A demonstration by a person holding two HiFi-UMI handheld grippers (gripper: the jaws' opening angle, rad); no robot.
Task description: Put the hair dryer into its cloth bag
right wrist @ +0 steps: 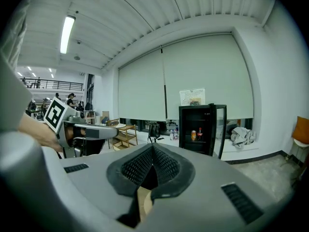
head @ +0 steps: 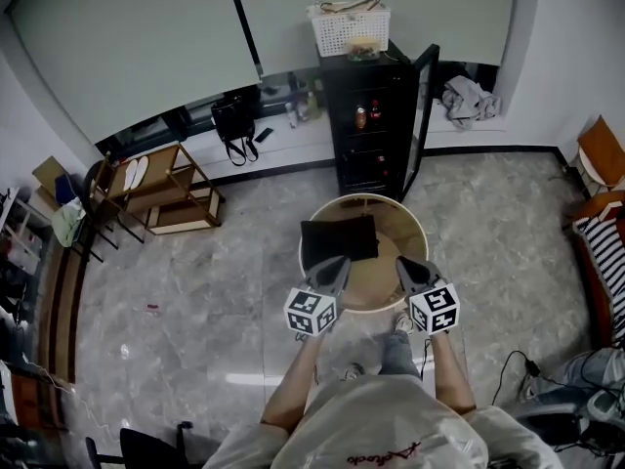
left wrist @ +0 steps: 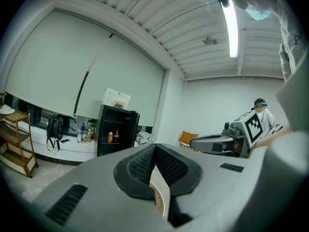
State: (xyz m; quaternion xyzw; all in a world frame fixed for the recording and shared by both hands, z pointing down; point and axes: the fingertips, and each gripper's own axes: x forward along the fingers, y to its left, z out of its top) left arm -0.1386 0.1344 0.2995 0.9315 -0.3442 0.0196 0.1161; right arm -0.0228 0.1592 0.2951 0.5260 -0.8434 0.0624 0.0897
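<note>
A black cloth bag [head: 339,239] lies flat on the left part of a round wooden table [head: 415,225]. I cannot make out a hair dryer in any view. My left gripper [head: 341,260] hangs over the table's near edge, just short of the bag, with its jaws shut and nothing between them. My right gripper [head: 402,262] is level with it to the right, also shut and holding nothing. In the left gripper view the pads [left wrist: 145,166] meet, and the right gripper [left wrist: 227,141] shows to the side. The right gripper view shows closed pads [right wrist: 166,166] and the left gripper [right wrist: 91,132].
Behind the table stands a black fridge [head: 376,125] with its door open and a white basket [head: 350,29] on top. A wooden shelf unit [head: 166,189] is at the left. An orange chair [head: 601,149] and a floor cable [head: 518,364] are at the right.
</note>
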